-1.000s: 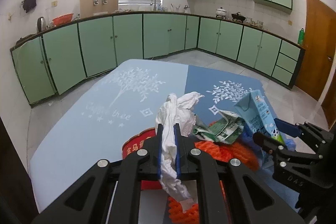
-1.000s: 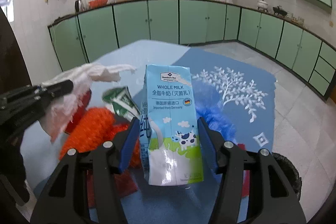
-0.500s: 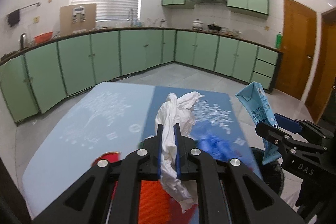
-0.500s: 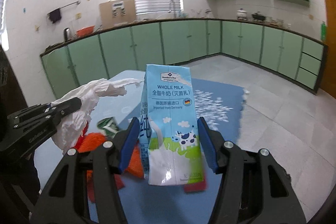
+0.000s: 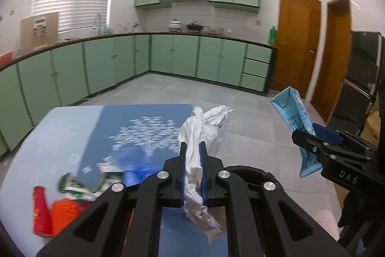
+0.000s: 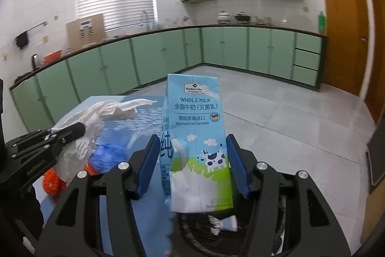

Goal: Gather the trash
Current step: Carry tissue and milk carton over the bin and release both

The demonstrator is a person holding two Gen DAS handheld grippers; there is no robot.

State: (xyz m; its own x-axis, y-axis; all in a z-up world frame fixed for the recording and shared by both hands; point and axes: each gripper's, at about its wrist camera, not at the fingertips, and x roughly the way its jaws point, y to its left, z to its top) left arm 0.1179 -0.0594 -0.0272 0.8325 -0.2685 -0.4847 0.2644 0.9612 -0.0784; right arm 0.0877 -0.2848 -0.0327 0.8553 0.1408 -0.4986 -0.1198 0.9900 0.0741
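A two-tone blue tablecloth with a white tree print (image 5: pixel 134 134) covers the table, and a round black bin (image 6: pixel 240 233) sits just beside its edge with a small wrapper inside. The right gripper (image 6: pixel 192 161) clamps an upright light-blue milk carton (image 6: pixel 196 148) between its blue pads, above the bin's rim. The left gripper (image 5: pixel 192 172) is clenched on a crumpled white tissue (image 5: pixel 199 134) — held over the table's near end. Orange, red and green scraps (image 5: pixel 62 204) lie blurred on the cloth.
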